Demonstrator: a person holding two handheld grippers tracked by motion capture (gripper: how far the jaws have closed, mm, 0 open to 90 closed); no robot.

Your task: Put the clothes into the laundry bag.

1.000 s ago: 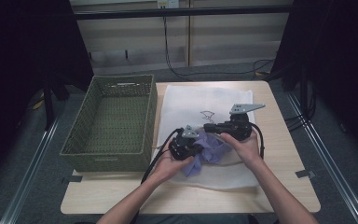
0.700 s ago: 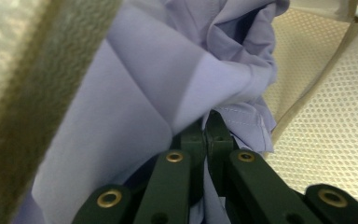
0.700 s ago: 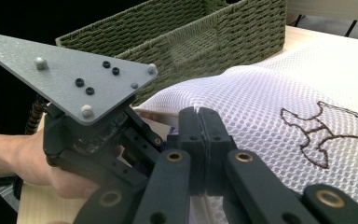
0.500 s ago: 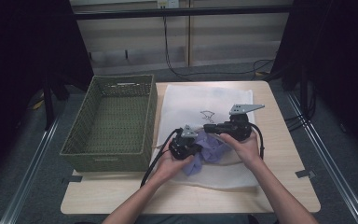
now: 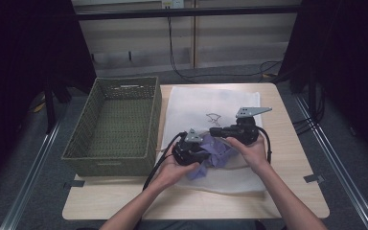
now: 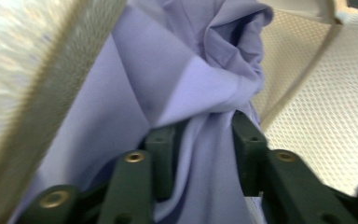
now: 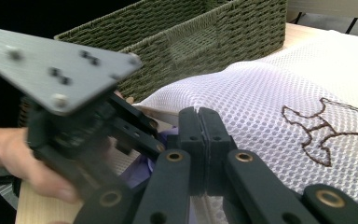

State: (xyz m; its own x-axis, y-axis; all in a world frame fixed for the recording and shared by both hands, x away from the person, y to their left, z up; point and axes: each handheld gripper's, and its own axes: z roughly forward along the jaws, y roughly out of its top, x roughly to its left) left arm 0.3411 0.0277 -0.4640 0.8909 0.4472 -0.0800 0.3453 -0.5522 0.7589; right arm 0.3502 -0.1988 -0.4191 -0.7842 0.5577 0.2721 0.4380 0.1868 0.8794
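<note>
On your table, one white mesh bag (image 5: 206, 103), one lavender cloth (image 5: 218, 154), one wicker basket (image 5: 112, 124), your left gripper (image 6: 203, 154) pinching the cloth, your right gripper (image 7: 199, 135) clamped on the bag's edge.

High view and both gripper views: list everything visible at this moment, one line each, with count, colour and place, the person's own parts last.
Table: one, light wood, under everything.
Basket: one, olive-green woven, on the table's left part.
Mesh laundry bag: one, white with a dark embroidered figure, flat on the table right of the basket.
Garment: one, lilac, bunched at the bag's near end.
Left hand-held gripper: one, black, jaws closed on the garment.
Right hand-held gripper: one, black with a grey plate, jaws pressed together at the bag's edge; whether they pinch the mesh is unclear.
Forearms and hands: two, entering from the bottom edge.
</note>
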